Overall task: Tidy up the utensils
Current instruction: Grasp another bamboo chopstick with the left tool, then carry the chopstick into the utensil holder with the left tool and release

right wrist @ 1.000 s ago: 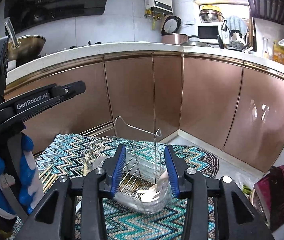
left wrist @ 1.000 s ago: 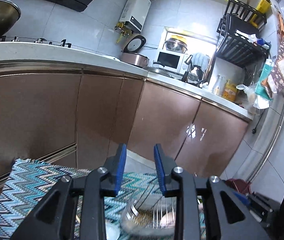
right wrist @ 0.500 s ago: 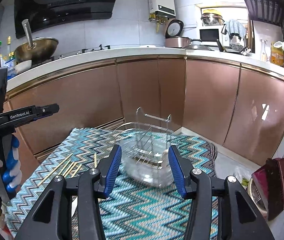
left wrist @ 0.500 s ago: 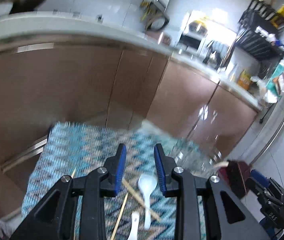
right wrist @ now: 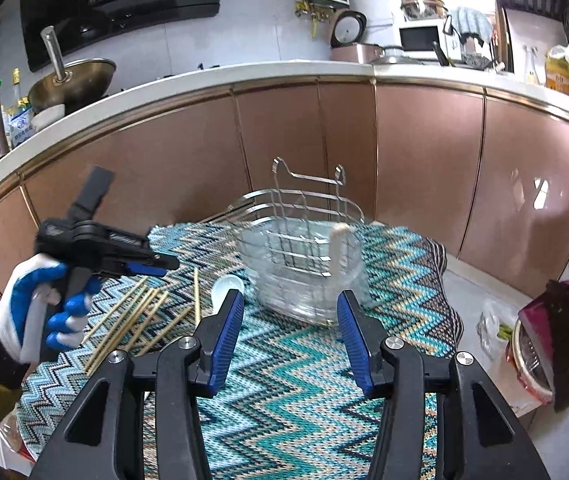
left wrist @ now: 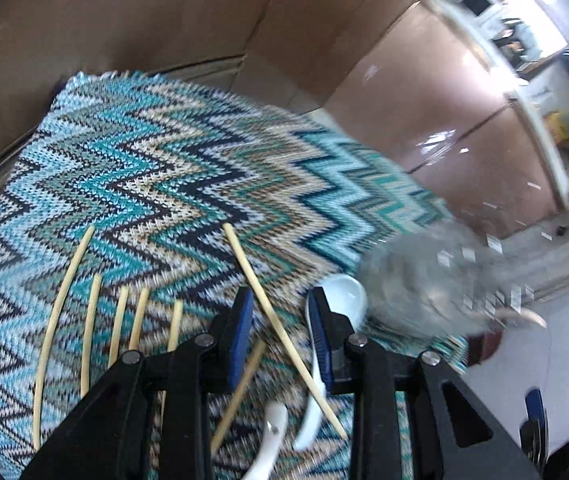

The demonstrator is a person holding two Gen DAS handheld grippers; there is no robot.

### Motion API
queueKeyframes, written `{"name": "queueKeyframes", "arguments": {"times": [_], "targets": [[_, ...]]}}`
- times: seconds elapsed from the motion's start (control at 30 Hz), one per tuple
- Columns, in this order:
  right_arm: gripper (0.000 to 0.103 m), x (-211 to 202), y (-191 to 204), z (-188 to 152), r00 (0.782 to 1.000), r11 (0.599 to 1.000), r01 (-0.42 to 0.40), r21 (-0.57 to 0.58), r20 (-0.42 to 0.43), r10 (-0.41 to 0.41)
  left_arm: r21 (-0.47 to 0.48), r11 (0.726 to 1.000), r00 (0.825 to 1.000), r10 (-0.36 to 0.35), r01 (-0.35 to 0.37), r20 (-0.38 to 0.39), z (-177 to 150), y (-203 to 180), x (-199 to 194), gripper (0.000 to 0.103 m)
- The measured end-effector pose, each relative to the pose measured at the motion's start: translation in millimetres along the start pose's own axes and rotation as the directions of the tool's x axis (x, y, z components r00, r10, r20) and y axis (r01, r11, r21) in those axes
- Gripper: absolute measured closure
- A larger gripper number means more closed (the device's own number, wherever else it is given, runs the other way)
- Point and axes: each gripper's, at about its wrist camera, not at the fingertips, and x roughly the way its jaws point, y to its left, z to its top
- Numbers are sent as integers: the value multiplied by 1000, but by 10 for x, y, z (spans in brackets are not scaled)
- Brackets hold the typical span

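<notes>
Several wooden chopsticks (left wrist: 88, 320) lie on a zigzag-patterned cloth (left wrist: 156, 168); they also show in the right wrist view (right wrist: 140, 316). Two white spoons (left wrist: 340, 300) lie beside them. My left gripper (left wrist: 280, 332) is open and empty, hovering above a slanting chopstick (left wrist: 268, 312); the right wrist view shows it (right wrist: 156, 266) held in a gloved hand. A clear utensil basket with a wire rack (right wrist: 304, 260) stands on the cloth, a pale handle (right wrist: 338, 248) sticking up in it. My right gripper (right wrist: 290, 336) is open and empty, just short of the basket.
Brown cabinet doors (right wrist: 424, 168) and a white counter (right wrist: 204, 80) curve around behind the cloth. A wok (right wrist: 72, 84) and a microwave (right wrist: 420, 38) stand on the counter. A dark red dustpan (right wrist: 556, 336) lies on the floor at the right.
My left gripper has tilted down from the cabinets to the chopsticks and spoons. My right gripper has opened wider and drawn back from the basket.
</notes>
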Motion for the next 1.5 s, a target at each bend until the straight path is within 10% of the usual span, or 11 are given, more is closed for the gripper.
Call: {"name": "queueKeyframes", "arguments": {"times": [0.5,0.67,0.8,0.9,0.97,1.13,1.27,1.33,1.5], "targets": [[54,212,-476,-260,999,994,-19,106,-39,23,-63,989,988,130,-136,-87,227,46,566,99],[54,167,-568,-320,999,992,-35,121,-30,39,-36,999,998,43,-41,55,88,-14,213,99],[54,107,-661,-372,999,989,-48,140,-14,50,18,999,973,-29,26,227,-110,-222,-383,99],[54,91,-721,-409,998,986,-59,157,-8,61,71,996,915,-85,61,395,-226,-511,-920,99],[54,89,-746,-426,998,985,-64,160,-6,66,120,990,846,-125,72,518,-279,-784,-1287,99],[53,77,-764,-454,997,983,-74,168,6,74,209,978,619,-174,17,766,-342,-1471,-1788,99],[52,95,-780,-466,997,984,-72,165,8,72,211,975,483,-151,-72,863,-357,-1808,-1697,99],[52,113,-799,-470,998,984,-70,164,6,70,203,975,462,-137,-95,876,-328,-1883,-1520,98],[51,159,-845,-457,998,985,-60,164,9,59,166,978,473,-87,-129,877,-283,-1925,-1054,98]]}}
